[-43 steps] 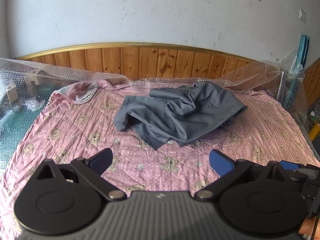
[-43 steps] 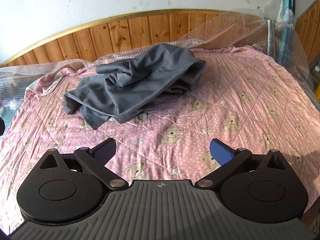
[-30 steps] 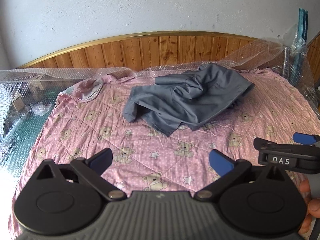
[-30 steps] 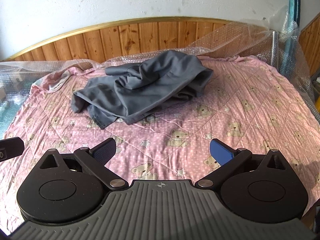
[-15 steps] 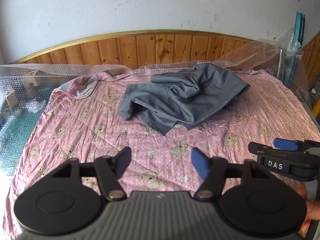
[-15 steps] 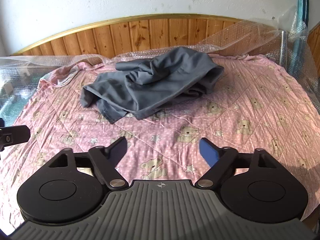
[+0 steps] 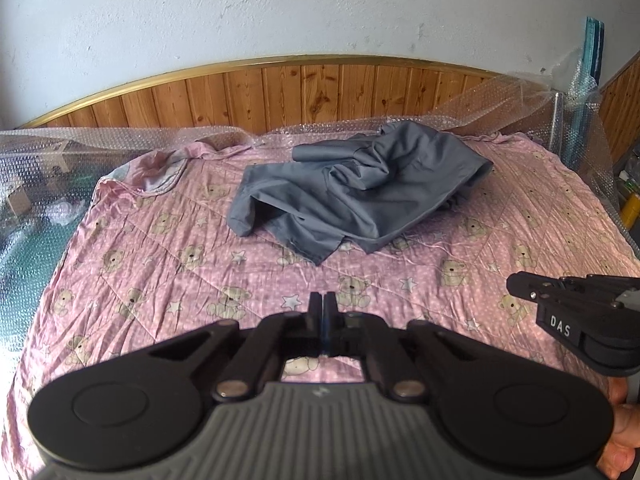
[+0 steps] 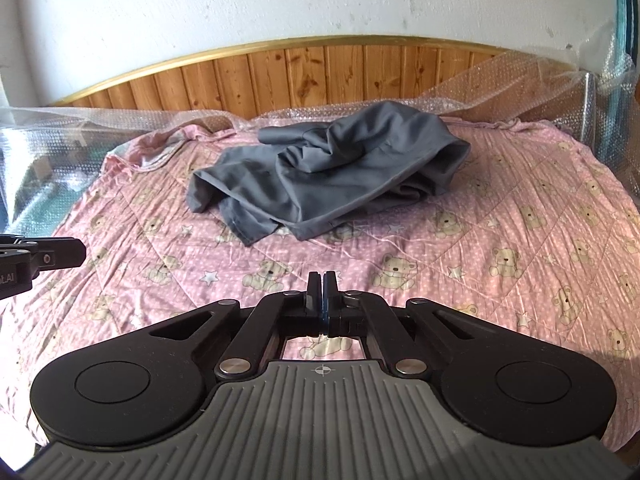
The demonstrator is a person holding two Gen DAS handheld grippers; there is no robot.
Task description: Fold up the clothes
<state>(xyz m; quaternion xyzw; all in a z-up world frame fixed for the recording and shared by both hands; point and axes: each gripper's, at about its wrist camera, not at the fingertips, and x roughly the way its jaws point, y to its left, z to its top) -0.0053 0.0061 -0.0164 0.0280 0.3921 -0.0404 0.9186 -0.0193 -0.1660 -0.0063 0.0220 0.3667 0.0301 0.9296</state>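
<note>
So it's a bedroom with a rough white wall (image 7: 280, 8) and a curved wood-plank headboard (image 7: 320, 88) with a brass-coloured strip along the top. The bed's got a pink quilt (image 7: 160, 264) printed with teddy bears and stars, and bubble wrap (image 7: 52, 148) runs along the far edge and down both sides.

The only clothing here is a grey garment (image 7: 360, 196), dumped in a crumpled heap on the far half of the quilt, roughly centred and near the headboard. It's plain, matte, thin fabric, bunched into deep folds in the middle, with what looks like a rolled sleeve or leg sticking out at the back. Can't tell what sort of garment it is. The heap is longer than it is wide, and the long axis runs diagonally: the high bunched end sits back-right, and the flatter end with a pointed hem corner comes forward and left, toward the grippers.

Left gripper (image 7: 323, 300) has its jaws pinched fully together with nothing between them, having just closed, hovering over bare quilt well short of the garment. Right gripper (image 8: 322, 280) is the same deal: just closed, empty, and apart from the cloth.
</note>
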